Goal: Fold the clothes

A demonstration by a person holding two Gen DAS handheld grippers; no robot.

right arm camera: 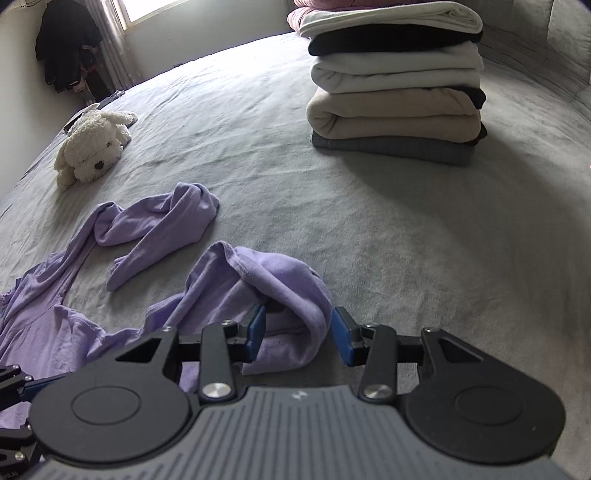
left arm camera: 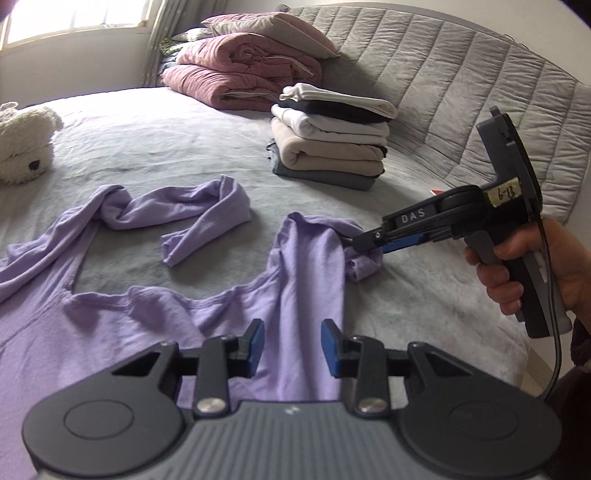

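On grey bedspread [left arm camera: 192, 147], left wrist view: lilac top [left arm camera: 110, 325] spread flat, sleeve between parted pads of left gripper [left arm camera: 292, 345], no clamp. Right gripper [left arm camera: 364, 245] reaches into bunched sleeve end. Folded stack [left arm camera: 332, 136], pink duvet [left arm camera: 236, 77], plush dog [left arm camera: 24, 147], window [left arm camera: 74, 18] beyond.

Right wrist view: right gripper [right arm camera: 298, 334] jaws apart, sleeve cloth draped between. Dark clothes [right arm camera: 66, 51] hang by wall.

A bedroom in a home.
A big grey bed [right arm camera: 258, 122] holds a fluffy white toy dog [right arm camera: 92, 147], folded pink quilts [left arm camera: 236, 77] far back, near a bright window [left arm camera: 74, 18].
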